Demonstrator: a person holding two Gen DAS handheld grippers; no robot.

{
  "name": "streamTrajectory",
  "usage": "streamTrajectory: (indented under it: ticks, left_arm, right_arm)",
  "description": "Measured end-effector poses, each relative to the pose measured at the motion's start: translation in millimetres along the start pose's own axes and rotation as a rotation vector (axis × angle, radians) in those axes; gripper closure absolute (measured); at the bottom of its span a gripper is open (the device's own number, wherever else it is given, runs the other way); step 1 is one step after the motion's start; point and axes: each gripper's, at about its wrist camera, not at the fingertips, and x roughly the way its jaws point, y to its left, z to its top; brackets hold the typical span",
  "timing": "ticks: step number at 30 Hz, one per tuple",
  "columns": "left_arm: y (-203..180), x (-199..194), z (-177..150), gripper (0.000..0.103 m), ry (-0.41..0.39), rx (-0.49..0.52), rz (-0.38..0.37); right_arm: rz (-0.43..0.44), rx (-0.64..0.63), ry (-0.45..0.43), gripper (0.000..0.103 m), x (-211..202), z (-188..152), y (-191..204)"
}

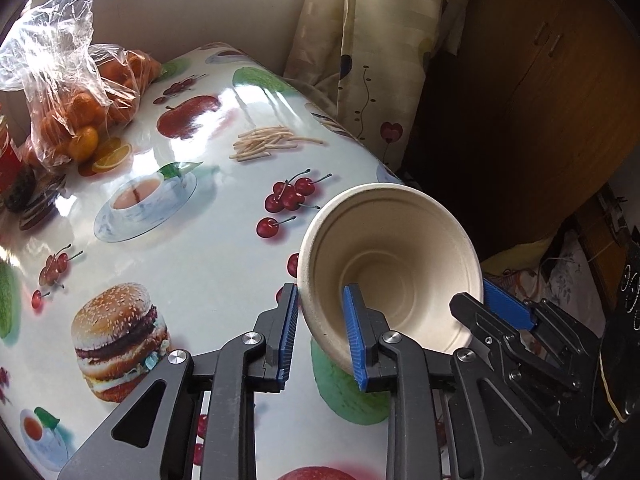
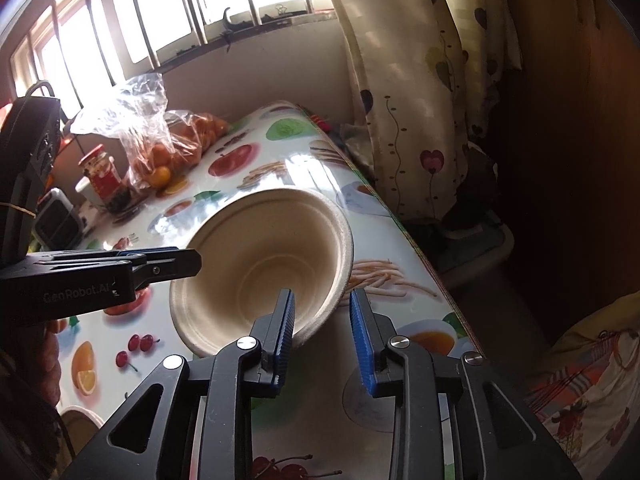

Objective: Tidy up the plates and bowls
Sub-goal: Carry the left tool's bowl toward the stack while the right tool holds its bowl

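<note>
Showing only rightward: window bars (image 2: 120,28) beyond bowl (image 2: 256,256).

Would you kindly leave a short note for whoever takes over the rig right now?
Left claw: shut on the paper bowl rim, one finger inside.
Right claw: shut on the opposite rim.
Bowl: tilted, at the table edge nearest the curtain; bag of oranges at the far end.
Done: bowl gripped by both claws.
Left: set it in place; no plates clearly in view.
</note>
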Motion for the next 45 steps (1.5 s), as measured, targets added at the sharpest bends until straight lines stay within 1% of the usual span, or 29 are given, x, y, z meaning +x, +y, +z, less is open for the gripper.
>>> streamTrajectory:
  ticks: [4, 18, 28, 45]
  left_arm:
    - [-0.3, -0.7, 1.0, 0.079, -0.004, 0.0, 0.001]
    - [-2.0, -8.7, -1.7, 0.079, -0.019, 0.001, -0.002]
    - [-3.1, -25.0, -8.2, 0.079, -0.042, -0.003, 0.005]
    - [-6.5, -65.4, -31.2, 0.079, -0.096, -0.004, 0.014]
  right_arm:
    - [0.002, -0.003, 0.002, 0.079, 1.3, -0.1, 0.7]
    - [0.002, -0.008, -0.012, 0.08, -2.7, -1.3, -1.3]
    - [0.019, -0.025, -0.031, 0.08, -21.0, -4.3, 6.6]
    - [0.044, -0.055, -0.074, 0.08, -58.7, -13.5, 25.1]
